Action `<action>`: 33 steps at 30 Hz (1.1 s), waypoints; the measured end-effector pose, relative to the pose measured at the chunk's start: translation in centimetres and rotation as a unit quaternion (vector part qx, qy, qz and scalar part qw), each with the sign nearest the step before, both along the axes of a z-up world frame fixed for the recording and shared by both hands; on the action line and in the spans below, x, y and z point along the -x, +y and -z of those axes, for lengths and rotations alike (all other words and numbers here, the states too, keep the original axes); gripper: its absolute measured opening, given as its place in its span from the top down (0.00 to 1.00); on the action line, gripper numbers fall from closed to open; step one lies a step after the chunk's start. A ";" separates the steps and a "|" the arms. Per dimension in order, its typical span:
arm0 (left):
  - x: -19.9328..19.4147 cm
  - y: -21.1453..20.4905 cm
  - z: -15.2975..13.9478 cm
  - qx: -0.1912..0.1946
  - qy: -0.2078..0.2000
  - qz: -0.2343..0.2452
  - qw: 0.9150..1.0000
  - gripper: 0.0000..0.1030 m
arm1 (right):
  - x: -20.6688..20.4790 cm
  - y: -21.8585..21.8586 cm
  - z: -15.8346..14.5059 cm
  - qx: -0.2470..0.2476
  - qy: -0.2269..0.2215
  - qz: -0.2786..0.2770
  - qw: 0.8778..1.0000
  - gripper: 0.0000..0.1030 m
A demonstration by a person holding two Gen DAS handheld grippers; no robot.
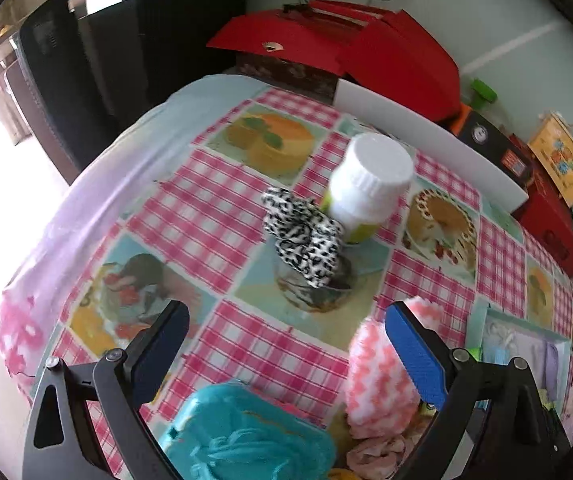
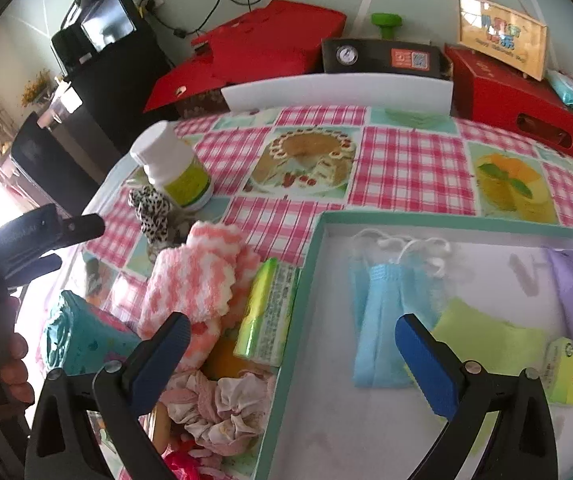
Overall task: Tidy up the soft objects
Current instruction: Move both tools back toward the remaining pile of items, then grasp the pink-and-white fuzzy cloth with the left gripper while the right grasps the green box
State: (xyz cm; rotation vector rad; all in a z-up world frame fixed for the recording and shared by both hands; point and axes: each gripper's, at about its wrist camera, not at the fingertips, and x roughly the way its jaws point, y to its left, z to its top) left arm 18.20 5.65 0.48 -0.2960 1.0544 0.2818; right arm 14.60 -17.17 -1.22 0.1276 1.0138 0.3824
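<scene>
Blue mask [image 2: 382, 320] only right-side.

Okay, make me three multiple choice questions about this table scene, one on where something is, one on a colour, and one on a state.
1. Where does the leopard-print scrunchie lie?
A. in the tray
B. beside the white-capped bottle
C. on the red box

2. What colour is the face mask in the tray?
A. blue
B. black
C. red

3. How is the right gripper?
A. shut on the towel
B. shut on the mask
C. open, holding nothing

Answers: 1 B, it lies against the bottle's base. 2 A, the pleated fabric is light blue. 3 C, its fingers stand wide apart.
</scene>
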 end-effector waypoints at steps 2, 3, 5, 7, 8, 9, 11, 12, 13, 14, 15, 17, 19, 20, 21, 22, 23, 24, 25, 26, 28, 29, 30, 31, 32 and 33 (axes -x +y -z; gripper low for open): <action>-0.2 -0.4 0.1 0.003 0.000 0.008 1.000 0.05 | 0.0 0.2 0.0 -0.003 -0.001 -0.005 1.000 0.05; -0.3 -0.6 0.2 0.006 0.001 0.011 1.000 0.05 | 0.0 0.3 0.0 -0.003 -0.002 -0.007 1.000 0.09; -0.5 -1.0 0.6 0.010 0.005 0.020 1.000 0.05 | 0.1 0.3 0.0 -0.004 -0.003 -0.012 1.000 0.13; -0.6 -1.1 0.8 0.016 0.008 0.025 1.000 0.05 | 0.1 0.5 0.1 -0.006 -0.002 -0.018 1.000 0.17; -0.6 -1.2 0.9 0.017 0.008 0.026 0.999 0.05 | 0.1 0.6 0.2 -0.007 -0.001 -0.021 1.000 0.20; -0.6 -1.2 0.9 0.019 0.008 0.027 0.999 0.05 | 0.1 0.7 0.2 -0.007 -0.001 -0.024 1.000 0.22; -0.7 -1.2 1.0 0.022 0.009 0.029 0.999 0.05 | 0.1 1.0 0.4 -0.007 0.003 -0.031 0.999 0.25; -0.7 -1.3 1.1 0.023 0.010 0.029 0.999 0.05 | 0.1 1.2 0.6 -0.007 0.004 -0.034 0.999 0.26; -0.8 -1.3 1.2 0.025 0.011 0.031 0.999 0.05 | 0.1 1.4 0.7 -0.005 0.007 -0.037 0.999 0.26; -0.8 -1.3 1.3 0.027 0.012 0.032 0.999 0.05 | 0.1 1.6 0.9 -0.004 0.010 -0.040 0.999 0.26; -0.9 -1.4 1.4 0.029 0.013 0.034 0.999 0.05 | 0.1 1.7 1.0 -0.005 0.011 -0.043 0.999 0.27; -1.0 -1.6 1.5 0.032 0.016 0.038 0.999 0.05 | 0.2 2.1 1.1 -0.005 0.013 -0.052 0.999 0.33; -1.1 -2.0 1.7 0.032 0.018 0.045 0.998 0.05 | 0.3 2.4 1.2 -0.004 0.014 -0.057 0.998 0.36; -1.2 -2.1 1.7 0.032 0.019 0.048 0.998 0.05 | 0.4 2.5 1.2 0.000 0.012 -0.057 0.998 0.36; -1.2 -2.3 1.7 0.032 0.020 0.052 0.998 0.05 | 0.4 2.6 1.2 0.001 0.011 -0.057 0.998 0.37; -1.3 -2.6 1.8 0.031 0.022 0.058 0.998 0.05 | 0.4 2.5 1.2 0.001 0.011 -0.057 0.998 0.37; -1.4 -2.8 1.9 0.031 0.024 0.062 0.997 0.05 | 0.4 2.4 1.2 -0.001 0.012 -0.056 0.998 0.38; -1.4 -2.9 2.0 0.031 0.025 0.065 0.997 0.05 | 0.4 2.4 1.2 -0.001 0.012 -0.055 0.998 0.40; -1.6 -3.2 2.1 0.031 0.028 0.071 0.997 0.05 | 0.3 2.3 1.2 -0.003 0.013 -0.053 0.998 0.41; -1.6 -3.4 2.2 0.031 0.029 0.074 0.996 0.05 | 0.3 2.1 1.2 -0.006 0.014 -0.052 0.999 0.42; -1.7 -3.8 2.2 0.032 0.028 0.079 0.996 0.05 | 0.2 1.9 1.1 -0.011 0.015 -0.049 0.999 0.43; -1.7 -3.9 2.2 0.032 0.028 0.081 0.996 0.05 | 0.2 1.9 1.0 -0.013 0.014 -0.048 0.999 0.43; -1.7 -4.0 2.2 0.032 0.028 0.083 0.996 0.05 | 0.2 1.9 1.0 -0.014 0.013 -0.048 0.999 0.44; -1.8 -4.1 2.3 0.032 0.029 0.085 0.995 0.05 | 0.3 1.9 0.9 -0.014 0.012 -0.048 0.999 0.43; -1.8 -4.1 2.3 0.032 0.030 0.085 0.995 0.05 | 0.3 1.9 0.8 -0.014 0.010 -0.049 0.999 0.43; -1.8 -4.1 2.3 0.033 0.031 0.086 0.995 0.05 | 0.4 1.9 0.7 -0.015 0.010 -0.049 0.999 0.43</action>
